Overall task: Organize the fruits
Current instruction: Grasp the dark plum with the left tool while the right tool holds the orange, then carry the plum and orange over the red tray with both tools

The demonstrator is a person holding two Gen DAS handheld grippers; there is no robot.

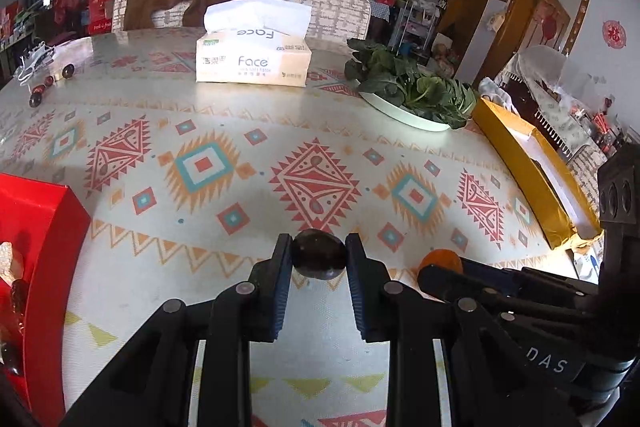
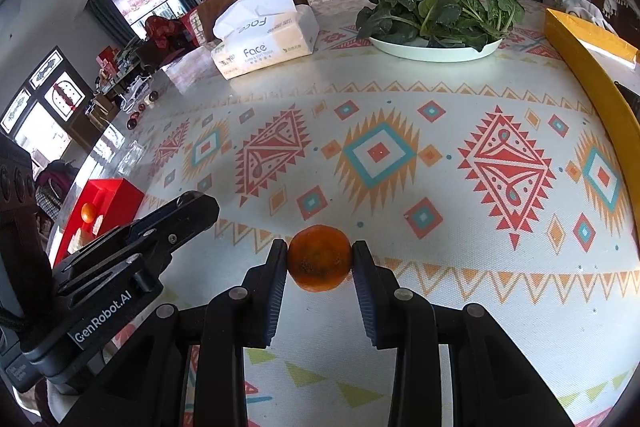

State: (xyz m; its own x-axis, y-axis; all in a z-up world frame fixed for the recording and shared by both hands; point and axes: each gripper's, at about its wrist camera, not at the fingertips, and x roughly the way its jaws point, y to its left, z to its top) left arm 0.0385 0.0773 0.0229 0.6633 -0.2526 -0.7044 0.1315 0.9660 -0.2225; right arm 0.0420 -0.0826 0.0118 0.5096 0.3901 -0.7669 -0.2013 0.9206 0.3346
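Red box (image 1: 60, 227) sits at the table's left edge. The left gripper (image 1: 319, 261) clamps a dark round fruit (image 1: 319, 255) just above the patterned cloth (image 1: 240, 131) — beside it, the right gripper (image 2: 320, 259) pinches a mandarin (image 2: 319, 258).

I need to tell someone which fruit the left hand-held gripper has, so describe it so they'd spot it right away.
Start from the big table with the patterned cloth; near its front edge two hand-held grippers sit side by side. The left hand-held gripper is shut on a small dark fruit. It is nearly black and glossy, unlike the orange held in the right hand-held gripper.
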